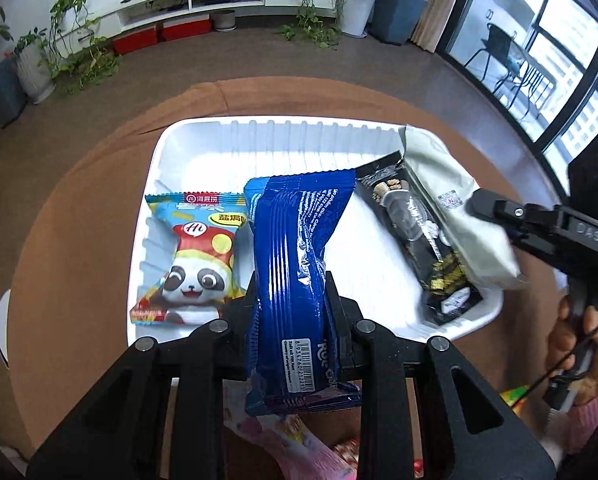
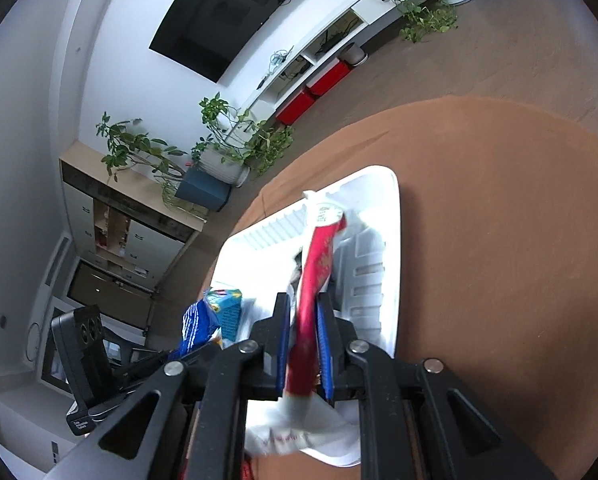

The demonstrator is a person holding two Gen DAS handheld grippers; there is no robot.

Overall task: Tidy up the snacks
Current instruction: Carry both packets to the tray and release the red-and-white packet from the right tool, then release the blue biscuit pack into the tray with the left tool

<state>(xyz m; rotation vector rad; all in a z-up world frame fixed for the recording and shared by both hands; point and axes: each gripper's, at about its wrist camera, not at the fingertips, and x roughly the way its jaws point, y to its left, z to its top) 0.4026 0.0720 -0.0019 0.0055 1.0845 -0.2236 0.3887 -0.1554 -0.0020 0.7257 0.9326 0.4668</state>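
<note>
Left gripper pinching blue snack pack above white tray; right gripper clamping red-and-white packet over same tray.

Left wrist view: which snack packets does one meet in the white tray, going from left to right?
Panda snack packet → blue packet held in the left gripper → black packet → pale grey-green pouch held in the right gripper, all over the white tray.
</note>
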